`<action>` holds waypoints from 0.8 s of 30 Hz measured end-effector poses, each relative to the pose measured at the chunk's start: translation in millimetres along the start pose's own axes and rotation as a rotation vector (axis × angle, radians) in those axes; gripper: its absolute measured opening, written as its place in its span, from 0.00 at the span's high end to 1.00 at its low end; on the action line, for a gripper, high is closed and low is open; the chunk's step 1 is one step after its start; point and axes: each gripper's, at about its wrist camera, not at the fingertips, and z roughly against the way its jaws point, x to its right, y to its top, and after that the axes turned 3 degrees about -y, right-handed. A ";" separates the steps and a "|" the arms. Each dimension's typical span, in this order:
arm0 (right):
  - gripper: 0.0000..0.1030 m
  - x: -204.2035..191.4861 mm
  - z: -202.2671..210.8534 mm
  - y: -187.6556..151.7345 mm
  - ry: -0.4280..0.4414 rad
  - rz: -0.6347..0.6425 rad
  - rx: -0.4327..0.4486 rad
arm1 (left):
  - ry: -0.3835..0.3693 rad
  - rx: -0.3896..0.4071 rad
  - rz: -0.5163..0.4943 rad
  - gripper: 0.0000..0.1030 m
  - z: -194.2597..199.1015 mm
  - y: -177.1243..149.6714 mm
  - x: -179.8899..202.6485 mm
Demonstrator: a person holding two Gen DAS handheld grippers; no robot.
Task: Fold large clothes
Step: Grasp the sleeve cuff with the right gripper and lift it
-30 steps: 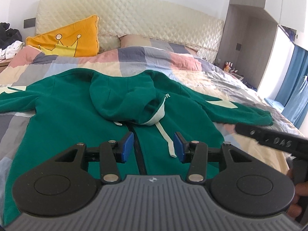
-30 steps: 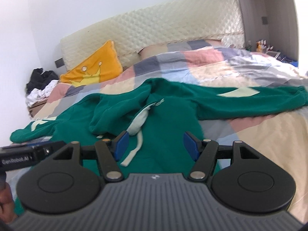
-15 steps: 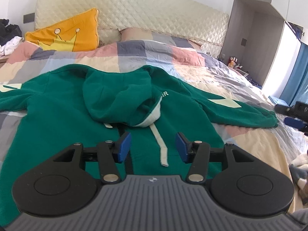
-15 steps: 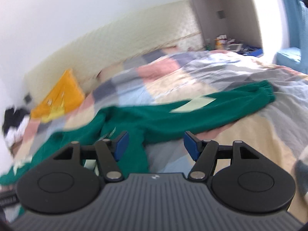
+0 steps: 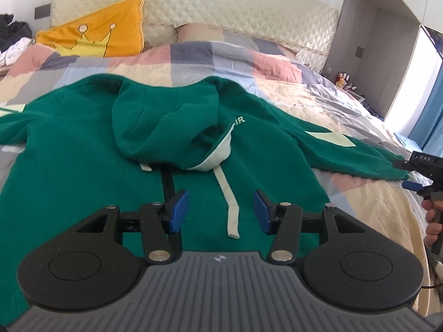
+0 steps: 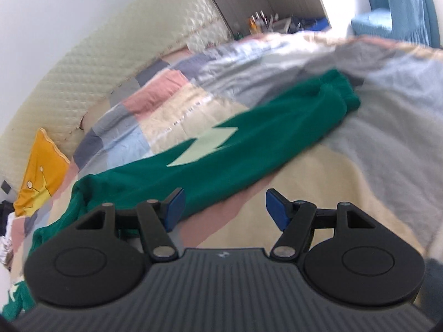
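A green hoodie lies face up on the bed, hood flopped onto the chest, pale drawstrings hanging down the front. My left gripper is open and empty just above the hoodie's lower front, over one drawstring. The hoodie's right sleeve, with a pale patch, stretches across the quilt to its cuff. My right gripper is open and empty, hovering beside that sleeve's near edge. It also shows in the left wrist view, close to the cuff.
The bed has a patchwork quilt and a quilted cream headboard. A yellow crown pillow leans at the head. Blue curtains and a nightstand with bottles are at the right. Clothes pile at the far left.
My right gripper has swung right, away from the hoodie's chest, to the right sleeve near the cuff. My left gripper has stayed over the hoodie's front, shifting slightly.
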 end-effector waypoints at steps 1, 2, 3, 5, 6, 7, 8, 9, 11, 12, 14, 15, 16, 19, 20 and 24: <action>0.34 3.6 -6.8 0.5 -0.006 -0.006 -0.007 | 0.004 -0.004 0.005 0.45 -2.0 -0.4 -1.3; 0.34 6.9 -13.6 2.1 -0.009 -0.013 -0.013 | 0.006 -0.006 0.007 0.45 -3.9 -0.9 -2.7; 0.23 10.2 -19.3 4.3 -0.006 -0.022 -0.015 | 0.008 -0.009 0.007 0.45 -5.1 -1.5 -3.6; 0.00 19.8 -29.2 9.6 0.007 -0.068 -0.012 | 0.015 -0.015 0.003 0.45 -8.2 -3.7 -5.5; 0.00 26.5 -33.6 12.4 0.012 -0.105 -0.006 | 0.019 -0.019 0.002 0.45 -10.3 -4.6 -6.2; 0.00 32.1 -38.3 15.9 0.012 -0.136 -0.012 | 0.023 -0.024 0.002 0.45 -12.4 -5.4 -6.9; 0.00 38.6 -44.3 20.1 0.015 -0.168 -0.022 | 0.026 -0.029 0.004 0.45 -14.2 -6.0 -7.6; 0.00 44.8 -50.0 23.9 0.019 -0.196 -0.026 | 0.028 -0.032 0.006 0.45 -15.6 -6.7 -8.1; 0.00 58.5 -61.2 30.8 0.008 -0.251 -0.026 | 0.032 -0.034 0.001 0.45 -17.8 -8.6 -9.0; 0.00 64.5 -66.6 34.2 0.002 -0.275 -0.024 | 0.037 -0.034 -0.003 0.45 -18.8 -9.8 -8.7; 0.00 73.6 -75.9 38.7 -0.001 -0.311 -0.023 | 0.048 -0.040 -0.012 0.45 -22.6 -11.9 -9.6; 0.00 77.8 -81.2 40.5 -0.005 -0.326 -0.023 | 0.052 -0.046 -0.011 0.45 -25.0 -12.6 -10.2; 0.00 81.4 -86.5 42.2 -0.009 -0.337 -0.020 | 0.054 -0.052 -0.007 0.45 -27.2 -12.8 -10.6; 0.00 93.0 -104.1 46.4 0.000 -0.380 0.004 | 0.059 -0.064 -0.005 0.45 -34.4 -12.8 -11.4; 0.00 95.5 -108.7 48.4 0.003 -0.392 0.017 | 0.062 -0.067 -0.006 0.45 -37.2 -12.3 -11.0; 0.00 105.1 -124.7 58.7 0.008 -0.426 0.095 | 0.077 -0.071 -0.011 0.45 -44.9 -9.7 -12.5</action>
